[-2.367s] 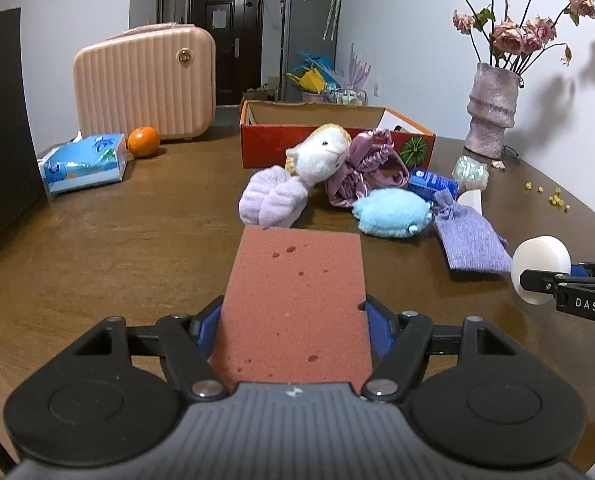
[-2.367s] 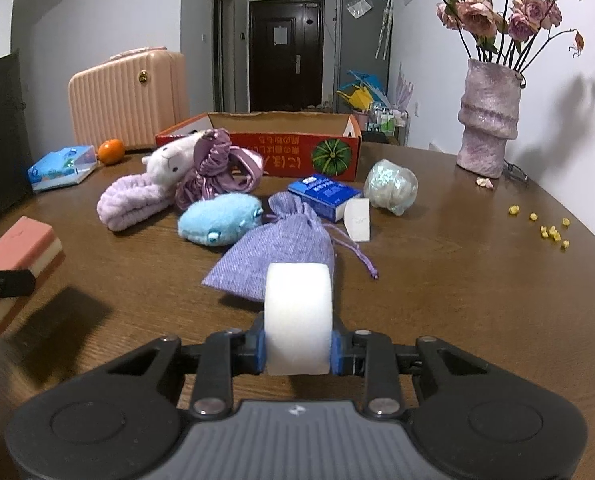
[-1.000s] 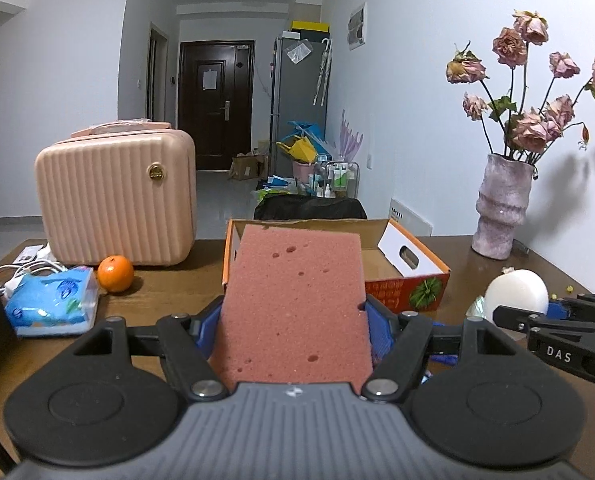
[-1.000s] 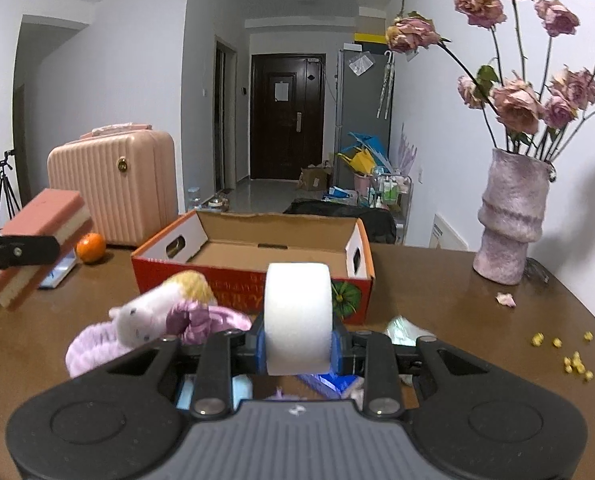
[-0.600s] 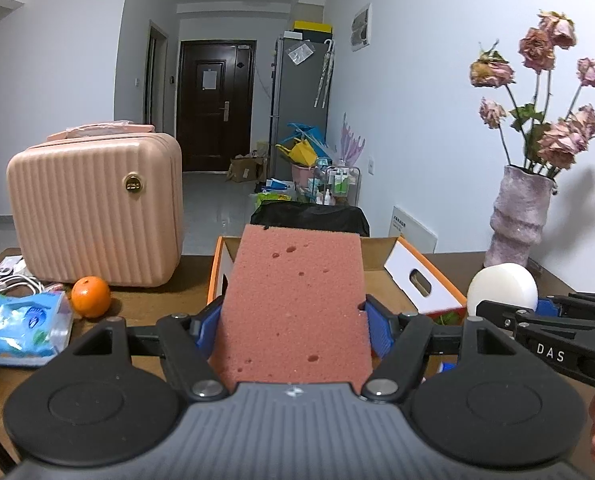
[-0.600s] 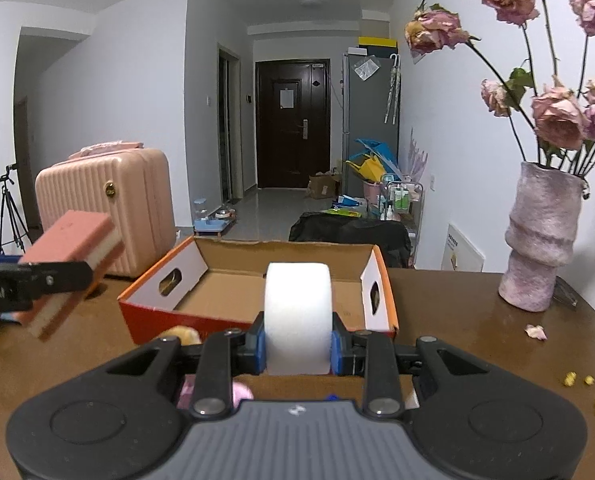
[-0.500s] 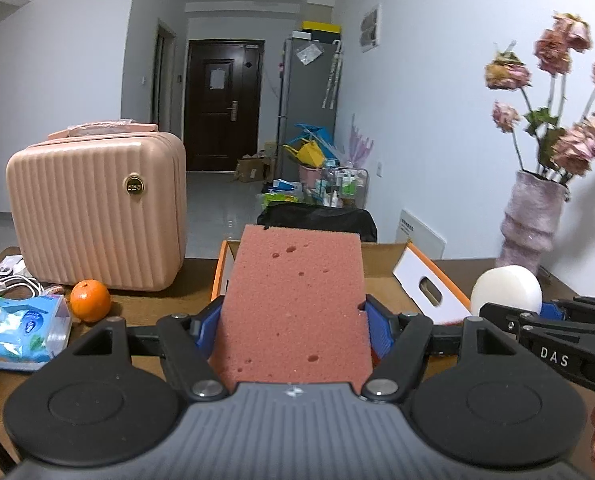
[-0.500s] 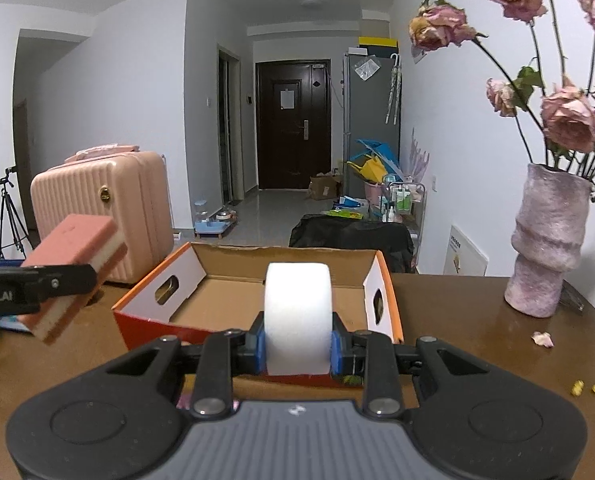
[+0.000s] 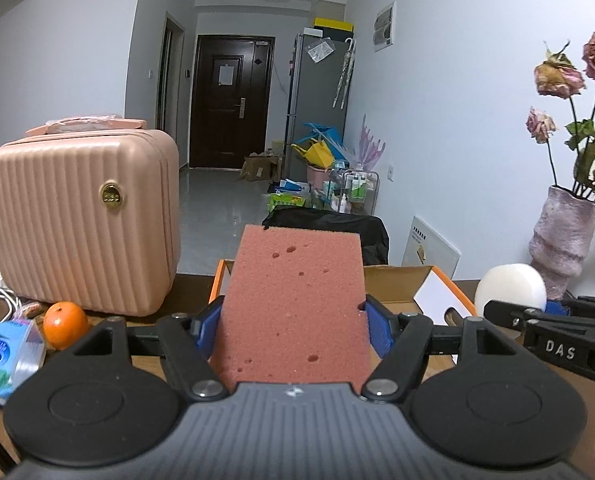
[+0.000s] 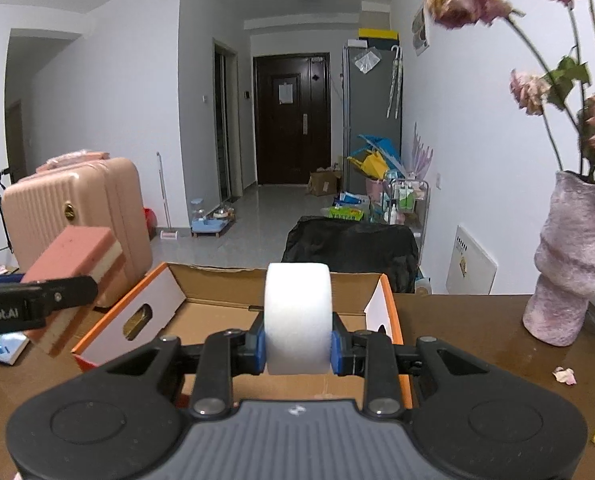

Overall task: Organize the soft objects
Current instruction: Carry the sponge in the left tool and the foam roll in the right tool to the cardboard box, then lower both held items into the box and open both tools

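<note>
Now both hands have carried their loads forward from the pile on the table to the cardboard box [image 10: 201,312]; earlier the views were filled with plush toys and pouches, and those have dropped out of frame below.

Largest first: the pink suitcase [image 9: 77,220] sits left of centre in the left view, on the table [image 10: 477,332], well apart from the box. The box fills the centre-bottom of the right view, open top, nothing visible on the bare part of its floor. The vase [image 10: 569,260] stands at the right edge, clear of it.

The left gripper [image 9: 293,320] is clamped on the pink sponge [image 9: 293,304], pads pressing both long sides, sponge poking out ahead over the box's near rim. In the right view the same sponge shows at mid-left, just beside the box's left wall.

The right gripper [image 10: 297,344] is narrow, closed on the white foam roll [image 10: 297,316], which hangs over the box opening.

Meaning: transport looks done for these 2 items; I'd judge the next step is lower slightly and release into the box. The rest of the soft things are out of view here, so I'd guess they're unsorted.
</note>
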A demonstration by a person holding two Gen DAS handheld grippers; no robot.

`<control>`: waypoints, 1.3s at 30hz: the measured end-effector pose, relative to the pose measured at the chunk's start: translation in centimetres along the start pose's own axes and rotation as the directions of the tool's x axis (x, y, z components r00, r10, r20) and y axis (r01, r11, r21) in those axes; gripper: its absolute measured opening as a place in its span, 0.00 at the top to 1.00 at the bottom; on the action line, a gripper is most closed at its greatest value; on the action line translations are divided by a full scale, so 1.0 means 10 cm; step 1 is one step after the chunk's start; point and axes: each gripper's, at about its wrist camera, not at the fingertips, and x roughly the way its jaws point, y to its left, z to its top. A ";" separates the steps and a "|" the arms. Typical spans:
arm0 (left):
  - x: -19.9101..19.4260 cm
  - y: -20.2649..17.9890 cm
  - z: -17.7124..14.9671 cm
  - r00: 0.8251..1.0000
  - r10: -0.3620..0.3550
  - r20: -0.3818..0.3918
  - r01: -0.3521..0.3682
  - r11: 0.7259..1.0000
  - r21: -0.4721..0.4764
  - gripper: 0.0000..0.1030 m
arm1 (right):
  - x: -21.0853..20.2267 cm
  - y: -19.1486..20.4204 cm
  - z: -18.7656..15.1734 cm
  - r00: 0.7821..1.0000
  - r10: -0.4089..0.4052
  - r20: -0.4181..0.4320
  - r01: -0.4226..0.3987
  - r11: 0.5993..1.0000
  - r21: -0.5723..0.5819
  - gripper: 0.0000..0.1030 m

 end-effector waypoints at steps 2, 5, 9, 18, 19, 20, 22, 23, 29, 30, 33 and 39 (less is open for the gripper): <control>0.08 0.01 0.02 1.000 0.008 -0.001 -0.008 1.000 0.000 0.32 | 0.12 -0.01 0.03 1.000 -0.001 -0.016 0.001 1.000 -0.004 0.72; 0.21 0.01 0.05 1.000 0.017 -0.012 -0.017 1.000 0.000 0.32 | 0.29 -0.02 0.04 0.999 0.000 -0.043 0.000 1.000 -0.010 0.72; 0.41 -0.01 0.05 0.999 0.032 -0.032 -0.031 0.999 0.014 0.32 | 0.50 -0.05 0.05 0.997 -0.001 -0.076 0.000 1.000 -0.008 0.72; 0.79 0.06 0.02 0.994 0.070 -0.088 -0.068 0.997 0.019 0.32 | 0.84 -0.02 -0.03 0.991 -0.020 -0.131 0.016 1.000 -0.026 0.72; 0.82 0.06 0.00 0.993 0.073 -0.097 -0.071 0.997 0.024 0.32 | 0.87 -0.02 -0.05 0.990 -0.023 -0.138 0.019 0.999 -0.026 0.72; 0.84 0.06 -0.01 0.992 0.075 -0.102 -0.073 0.997 0.027 0.32 | 0.89 -0.03 -0.05 0.989 -0.024 -0.143 0.021 0.999 -0.026 0.72; 0.88 0.05 -0.05 0.991 0.074 -0.109 -0.071 0.997 0.035 0.32 | 0.93 -0.02 -0.09 0.988 -0.028 -0.154 0.024 0.999 -0.028 0.72; 0.90 0.05 -0.05 0.991 0.075 -0.113 -0.071 0.997 0.038 0.32 | 0.95 -0.02 -0.10 0.987 -0.030 -0.159 0.025 0.999 -0.029 0.72; 0.95 0.04 -0.08 0.989 0.076 -0.128 -0.071 0.996 0.049 0.31 | 1.01 -0.01 -0.14 0.983 -0.039 -0.179 0.035 0.999 -0.027 0.72; 0.94 0.04 -0.08 0.989 0.073 -0.127 -0.068 0.997 0.049 0.30 | 1.03 -0.02 -0.13 0.983 -0.041 -0.182 0.036 0.999 -0.027 0.72; 0.93 0.05 -0.07 0.990 0.067 -0.124 -0.062 0.997 0.045 0.28 | 1.05 -0.01 -0.12 0.980 -0.052 -0.190 0.047 0.998 -0.034 0.56; 0.87 0.04 -0.06 0.992 0.084 -0.093 -0.081 0.996 0.041 0.00 | 1.01 0.00 -0.12 0.982 -0.075 -0.171 0.069 0.997 -0.044 0.02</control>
